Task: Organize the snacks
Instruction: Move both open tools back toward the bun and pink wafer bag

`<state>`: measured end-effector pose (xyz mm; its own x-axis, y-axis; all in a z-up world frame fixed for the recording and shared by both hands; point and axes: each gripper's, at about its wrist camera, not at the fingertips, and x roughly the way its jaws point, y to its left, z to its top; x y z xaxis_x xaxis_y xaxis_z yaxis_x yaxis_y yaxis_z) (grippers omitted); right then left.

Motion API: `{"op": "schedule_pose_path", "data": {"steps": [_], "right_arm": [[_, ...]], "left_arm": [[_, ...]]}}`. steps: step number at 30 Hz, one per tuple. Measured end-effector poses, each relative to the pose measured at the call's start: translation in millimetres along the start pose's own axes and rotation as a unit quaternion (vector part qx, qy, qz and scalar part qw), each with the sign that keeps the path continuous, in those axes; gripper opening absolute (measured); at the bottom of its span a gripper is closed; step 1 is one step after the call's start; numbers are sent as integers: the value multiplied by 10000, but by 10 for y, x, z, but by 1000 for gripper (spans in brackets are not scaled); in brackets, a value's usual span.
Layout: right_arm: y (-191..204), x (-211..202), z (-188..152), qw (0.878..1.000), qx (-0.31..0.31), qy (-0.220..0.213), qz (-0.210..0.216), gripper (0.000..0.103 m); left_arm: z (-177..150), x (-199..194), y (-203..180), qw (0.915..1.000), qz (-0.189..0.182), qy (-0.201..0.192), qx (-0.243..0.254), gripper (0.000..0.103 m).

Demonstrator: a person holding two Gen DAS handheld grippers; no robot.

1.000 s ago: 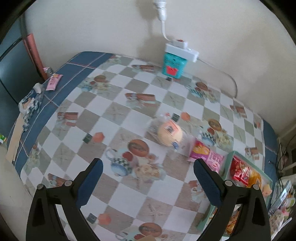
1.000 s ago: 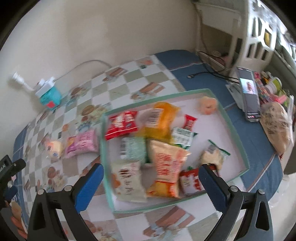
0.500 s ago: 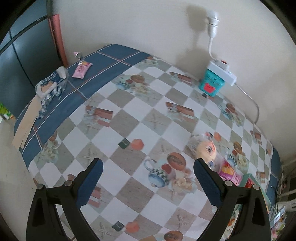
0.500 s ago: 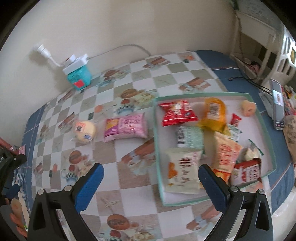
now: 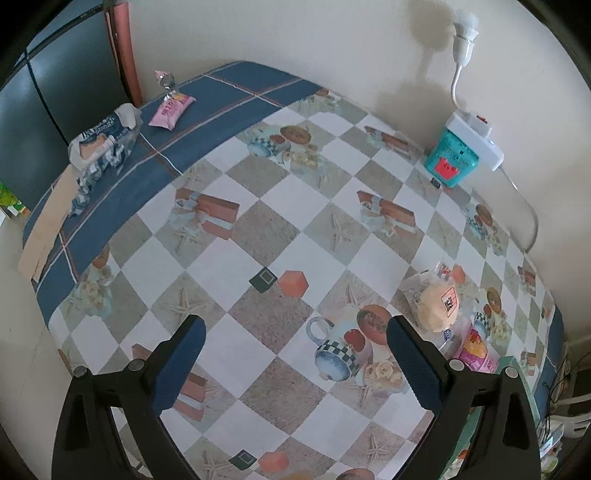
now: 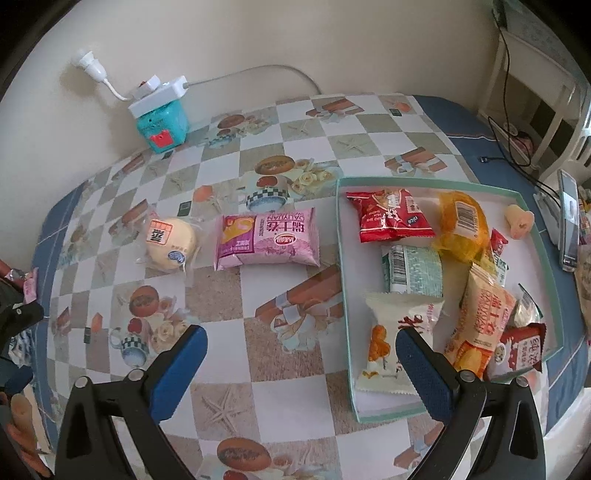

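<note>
Snacks mostly sorted: bun (image 6: 170,239) and pink pack (image 6: 267,238) are left on the worktop (image 6: 236,295), tray (image 6: 345,280) beside them. Right gripper (image 6: 301,363) has been swung back off the tray, both jaws spread, nothing held, so those two look next.

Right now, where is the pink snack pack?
In the right wrist view, the pink snack pack lies on the tablecloth, between the round bun on its left and the tray on its right.

Soft, even daylight, faint shadows on the wall (image 5: 295,33), sharp focus, strong fisheye bending at edges.
</note>
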<state>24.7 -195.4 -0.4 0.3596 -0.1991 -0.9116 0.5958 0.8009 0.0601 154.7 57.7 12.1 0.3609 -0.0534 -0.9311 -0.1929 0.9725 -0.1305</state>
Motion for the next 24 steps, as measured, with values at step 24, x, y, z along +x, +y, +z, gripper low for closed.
{"op": "schedule_pose_path", "data": {"steps": [24], "right_arm": [[-209, 334, 537, 9964, 544, -632, -122, 103]], "left_arm": [[124, 521, -744, 9980, -476, 297, 279, 98]]}}
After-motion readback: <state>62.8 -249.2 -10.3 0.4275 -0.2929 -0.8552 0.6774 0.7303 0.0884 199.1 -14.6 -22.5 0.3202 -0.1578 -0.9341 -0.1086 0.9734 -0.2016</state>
